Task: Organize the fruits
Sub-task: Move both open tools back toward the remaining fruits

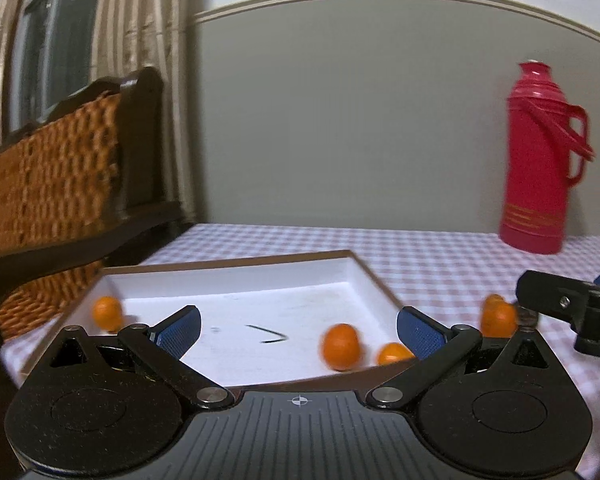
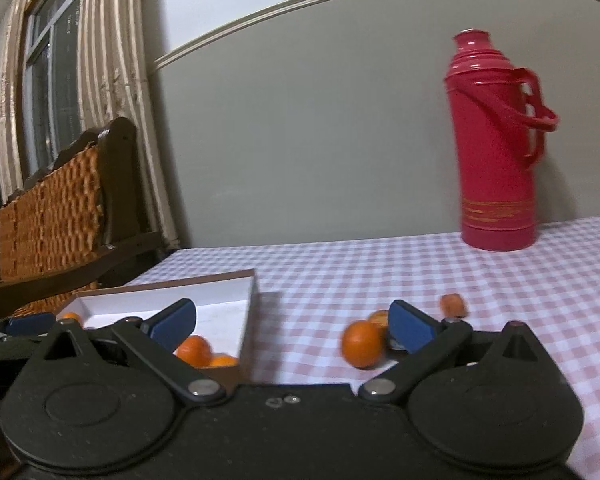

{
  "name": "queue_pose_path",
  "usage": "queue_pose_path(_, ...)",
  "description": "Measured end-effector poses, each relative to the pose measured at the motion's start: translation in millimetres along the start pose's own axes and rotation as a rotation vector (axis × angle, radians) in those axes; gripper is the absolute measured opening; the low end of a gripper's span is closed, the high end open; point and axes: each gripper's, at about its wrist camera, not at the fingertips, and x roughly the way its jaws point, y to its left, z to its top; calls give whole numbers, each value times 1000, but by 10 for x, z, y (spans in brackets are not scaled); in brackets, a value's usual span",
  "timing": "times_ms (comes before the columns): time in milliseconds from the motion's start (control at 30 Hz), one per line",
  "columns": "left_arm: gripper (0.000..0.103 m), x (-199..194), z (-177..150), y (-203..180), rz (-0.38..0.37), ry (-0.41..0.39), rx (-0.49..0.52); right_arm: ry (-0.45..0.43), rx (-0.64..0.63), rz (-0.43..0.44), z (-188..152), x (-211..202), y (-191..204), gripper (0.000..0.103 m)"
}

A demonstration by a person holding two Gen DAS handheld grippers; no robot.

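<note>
A shallow white tray (image 1: 352,268) with a brown rim lies on the checked tablecloth; it also shows in the right wrist view (image 2: 220,292). Three small orange fruits are inside it: one at the far left corner (image 1: 107,312), two near the front right (image 1: 341,346) (image 1: 394,353). More fruits lie on the cloth right of the tray (image 1: 498,317) (image 2: 362,343) (image 2: 453,305). My left gripper (image 1: 298,330) is open and empty over the tray. My right gripper (image 2: 292,322) is open and empty between the tray and the loose fruits; it also shows in the left wrist view (image 1: 568,308).
A tall red thermos (image 1: 540,156) (image 2: 496,140) stands at the back right of the table near the grey wall. A dark wooden chair with a wicker back (image 1: 52,172) (image 2: 52,216) stands left of the table, before a curtained window.
</note>
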Motion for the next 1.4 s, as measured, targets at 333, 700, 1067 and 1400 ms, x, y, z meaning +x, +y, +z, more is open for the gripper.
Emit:
queue_pose_path(333, 103, 14, -21, -416, -104, 14, 32, 5, 49, -114, -40, -127, -416, 97)
queue_pose_path(700, 103, 30, -66, -837, -172, 31, 69, 38, 77, -208, -79, -162, -710, 97)
queue_pose_path(1067, 103, 87, -71, -1099, -196, 38, 98, 65, 104, -255, -113, -160, -925, 96)
queue_pose_path(1400, 103, 149, -92, -1238, -211, 51, 112, 80, 113, -268, -123, -123, -1024, 90)
